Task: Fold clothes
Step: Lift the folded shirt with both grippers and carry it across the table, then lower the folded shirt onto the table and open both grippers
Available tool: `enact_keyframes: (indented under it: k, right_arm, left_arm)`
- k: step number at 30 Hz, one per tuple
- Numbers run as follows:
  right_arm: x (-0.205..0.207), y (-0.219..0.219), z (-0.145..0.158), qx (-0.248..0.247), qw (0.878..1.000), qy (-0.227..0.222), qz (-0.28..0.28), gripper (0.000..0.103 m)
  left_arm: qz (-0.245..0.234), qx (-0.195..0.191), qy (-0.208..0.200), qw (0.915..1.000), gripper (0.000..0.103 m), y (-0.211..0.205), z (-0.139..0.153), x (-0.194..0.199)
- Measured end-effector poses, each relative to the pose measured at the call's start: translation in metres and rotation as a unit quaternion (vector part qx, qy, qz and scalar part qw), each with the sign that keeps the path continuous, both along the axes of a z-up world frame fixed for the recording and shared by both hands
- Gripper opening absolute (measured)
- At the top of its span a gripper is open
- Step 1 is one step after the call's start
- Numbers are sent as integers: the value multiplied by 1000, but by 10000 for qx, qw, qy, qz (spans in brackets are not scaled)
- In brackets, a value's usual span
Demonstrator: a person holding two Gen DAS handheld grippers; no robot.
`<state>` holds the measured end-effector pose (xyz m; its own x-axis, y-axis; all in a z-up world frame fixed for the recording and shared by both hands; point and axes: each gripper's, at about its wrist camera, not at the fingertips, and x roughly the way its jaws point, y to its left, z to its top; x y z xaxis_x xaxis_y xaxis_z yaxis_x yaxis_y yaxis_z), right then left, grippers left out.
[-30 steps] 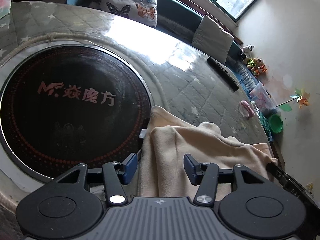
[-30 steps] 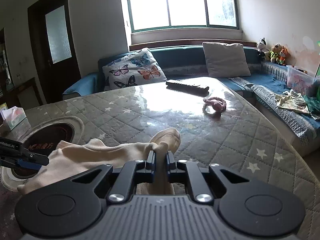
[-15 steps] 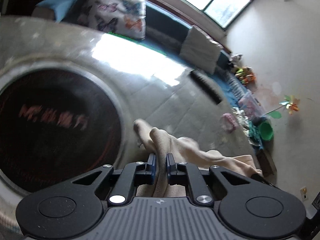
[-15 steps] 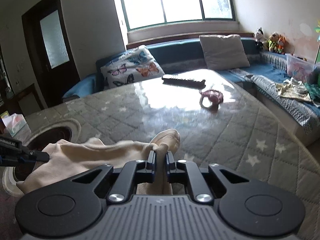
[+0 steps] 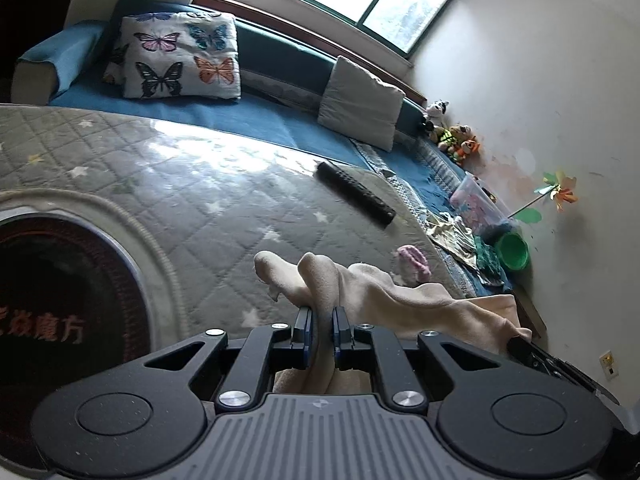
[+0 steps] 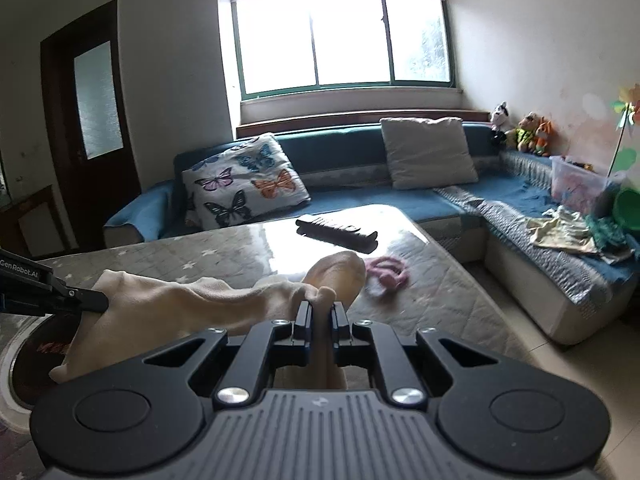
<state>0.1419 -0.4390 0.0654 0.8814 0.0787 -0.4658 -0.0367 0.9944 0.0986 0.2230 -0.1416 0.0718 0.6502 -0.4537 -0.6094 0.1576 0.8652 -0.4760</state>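
A cream fleece garment (image 5: 384, 292) hangs stretched between both grippers above the quilted grey table (image 5: 192, 200). My left gripper (image 5: 320, 322) is shut on one bunched corner of it, cloth poking out past the blue pads. In the right wrist view my right gripper (image 6: 320, 314) is shut on another corner of the cream garment (image 6: 192, 304), and the left gripper's black finger (image 6: 64, 298) shows at the left edge holding the far end. The cloth sags between the two grips.
A black remote (image 6: 338, 232) and a pink scrunchie (image 6: 386, 274) lie on the table beyond the garment. A round dark hotplate (image 5: 60, 300) is set in the table at the left. A blue sofa (image 6: 480, 196) with cushions, toys and a green bowl lines the far and right sides.
The left gripper went from open around the garment's edge to shut on it, then rose with it. The right gripper, still shut on its corner, lifted too; the cloth is now off the table.
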Motion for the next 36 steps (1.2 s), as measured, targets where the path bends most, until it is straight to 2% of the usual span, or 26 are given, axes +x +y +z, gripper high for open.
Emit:
enact_keyframes:
  k: [7, 10, 13, 16, 17, 19, 21, 23, 30, 36]
  right_arm:
    - [17, -14, -5, -129, 9997, 110, -192, 8]
    - [26, -17, -13, -160, 9992, 272, -260, 9]
    - [35, -18, -24, -243, 9977, 396, -495, 13]
    - [38, -19, -31, -249, 9973, 439, -525, 13]
    - [38, -19, -32, -253, 9973, 458, -507, 13]
    - [37, -17, -35, -294, 9974, 489, -444, 15]
    - [37, -15, -37, -289, 9976, 517, -350, 20]
    - [33, -10, -39, -247, 9979, 548, -253, 23]
    - [19, 9, -53, -277, 9964, 784, 174, 25]
    - [1, 1, -69, -146, 9955, 938, -79, 26]
  left_arm:
    - [-144, 145, 63, 9998, 11, -19, -6, 12]
    - [-193, 372, 181, 9990, 12, -27, -13, 18]
    - [-186, 451, 359, 9982, 15, -26, -25, 22]
    - [-119, 528, 485, 9974, 16, -21, -34, 24]
    - [-96, 544, 513, 9972, 21, -20, -36, 24]
    - [-35, 595, 523, 9968, 31, -17, -37, 23]
    - [-47, 608, 506, 9969, 32, -17, -38, 21]
    - [-86, 654, 519, 9965, 39, -18, -41, 18]
    - [-240, 1094, 535, 9923, 40, -25, -55, 6]
    - [-259, 1463, 407, 9881, 42, -19, -63, -6]
